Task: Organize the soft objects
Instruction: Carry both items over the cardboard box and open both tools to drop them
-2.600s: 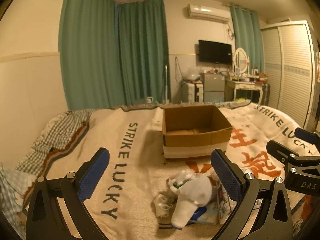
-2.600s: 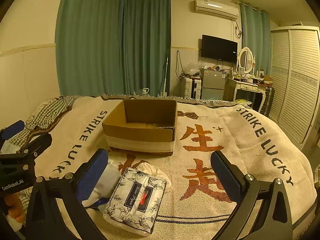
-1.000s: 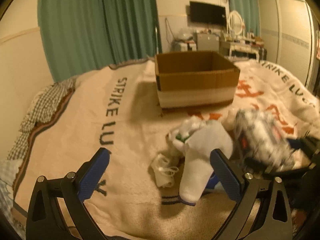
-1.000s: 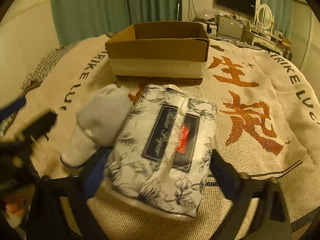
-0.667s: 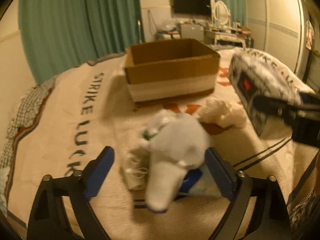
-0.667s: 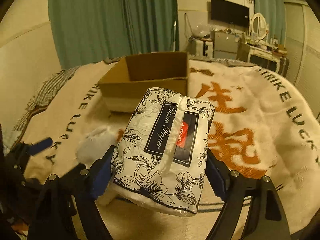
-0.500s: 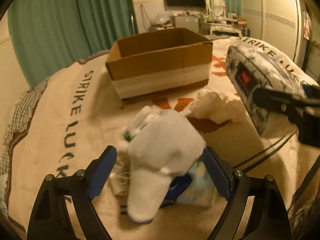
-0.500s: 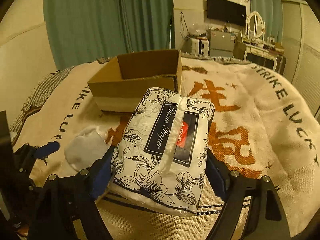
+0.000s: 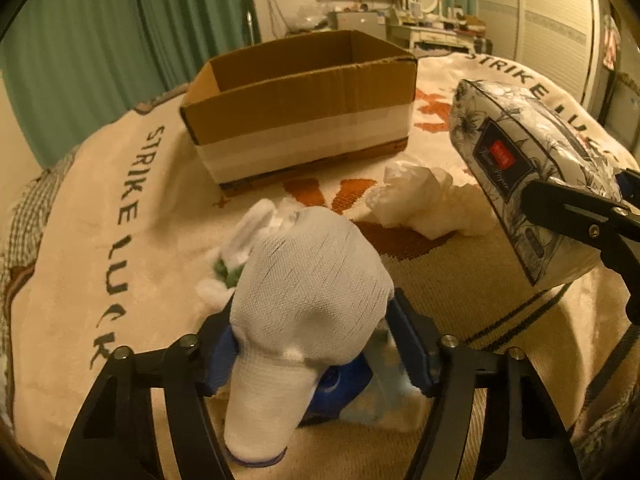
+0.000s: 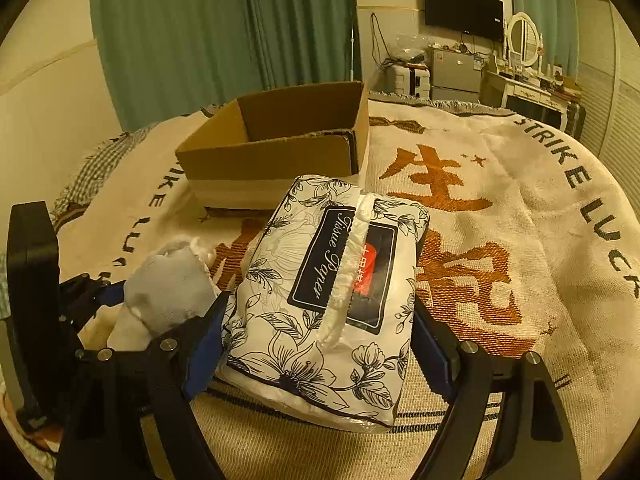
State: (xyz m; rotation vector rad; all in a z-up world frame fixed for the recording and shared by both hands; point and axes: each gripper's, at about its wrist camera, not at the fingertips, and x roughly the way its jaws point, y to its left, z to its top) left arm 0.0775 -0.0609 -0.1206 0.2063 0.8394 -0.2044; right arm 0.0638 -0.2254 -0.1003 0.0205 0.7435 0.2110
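Note:
My left gripper (image 9: 316, 344) is shut on a white sock bundle (image 9: 308, 304), its blue pads pressed on both sides; the bundle also shows at the left of the right wrist view (image 10: 164, 284). My right gripper (image 10: 316, 340) is shut on a floral tissue pack (image 10: 332, 292) and holds it above the bed; the pack also shows at the right of the left wrist view (image 9: 520, 168). An open, empty-looking cardboard box (image 9: 304, 100) stands on the blanket beyond both, also visible from the right wrist (image 10: 276, 148).
A crumpled white plastic bag (image 9: 420, 204) lies between the sock bundle and the box. Small white and green items (image 9: 240, 256) and a blue-printed packet (image 9: 344, 380) lie under the left gripper. The blanket (image 10: 500, 216) covers the bed; curtains hang behind.
My left gripper has closed on the sock bundle. My right gripper keeps the tissue pack lifted and both have moved closer to the box.

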